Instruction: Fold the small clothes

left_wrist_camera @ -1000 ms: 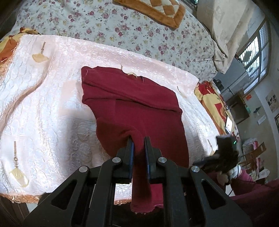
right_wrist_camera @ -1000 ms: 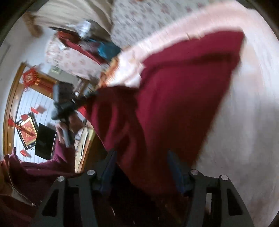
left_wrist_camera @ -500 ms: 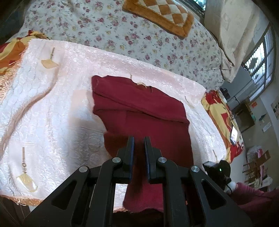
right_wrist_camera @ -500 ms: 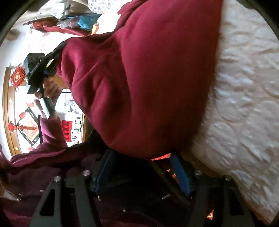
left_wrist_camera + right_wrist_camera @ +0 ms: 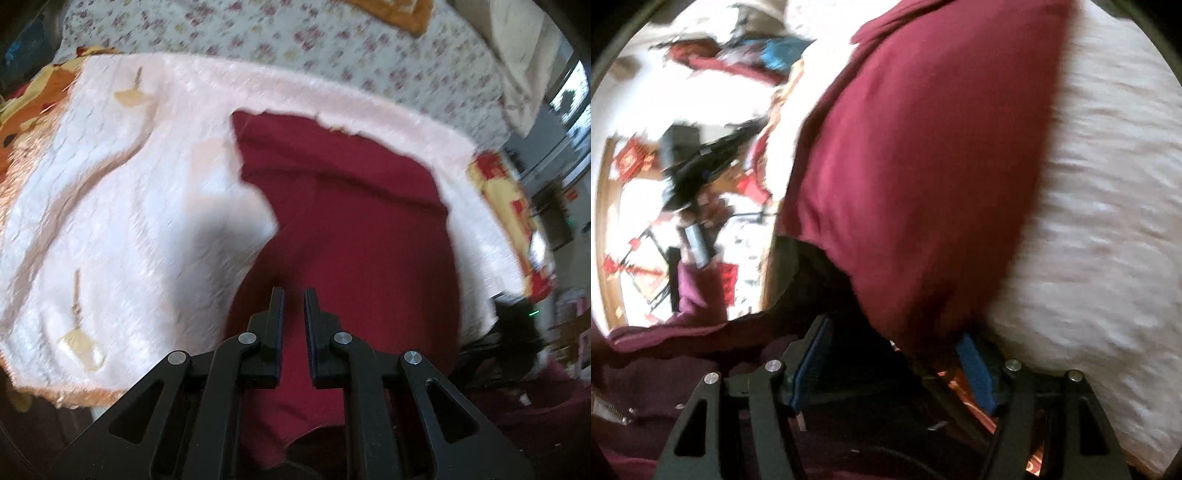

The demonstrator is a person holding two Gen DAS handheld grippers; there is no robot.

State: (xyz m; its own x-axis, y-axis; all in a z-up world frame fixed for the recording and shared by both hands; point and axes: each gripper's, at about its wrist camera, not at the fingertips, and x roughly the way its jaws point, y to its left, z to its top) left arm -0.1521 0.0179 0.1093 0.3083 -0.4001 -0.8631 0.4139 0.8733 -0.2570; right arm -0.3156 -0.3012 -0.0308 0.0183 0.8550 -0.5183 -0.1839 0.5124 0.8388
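bed: pale pink quilted cover point(image 5: 122, 192) with gold tassel motifs | behind it: floral sheet point(image 5: 295, 40), orange checked cushion point(image 5: 399, 14) at top edge | sides: red-yellow patterned cloth point(image 5: 509, 206) | right: window point(image 5: 569, 99) | right wrist view: red hanging ornament point(image 5: 631, 162), blurred

Matt maroon knit garment point(image 5: 354, 236); glossy, textured pink bedcover point(image 5: 122, 192).

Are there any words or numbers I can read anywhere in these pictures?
None can be read.
Red hanging decorations in the right wrist view: any characters too blurred to read.
Small red sign on the far wall, left wrist view: too small and blurred.
Maroon garment: no label showing.
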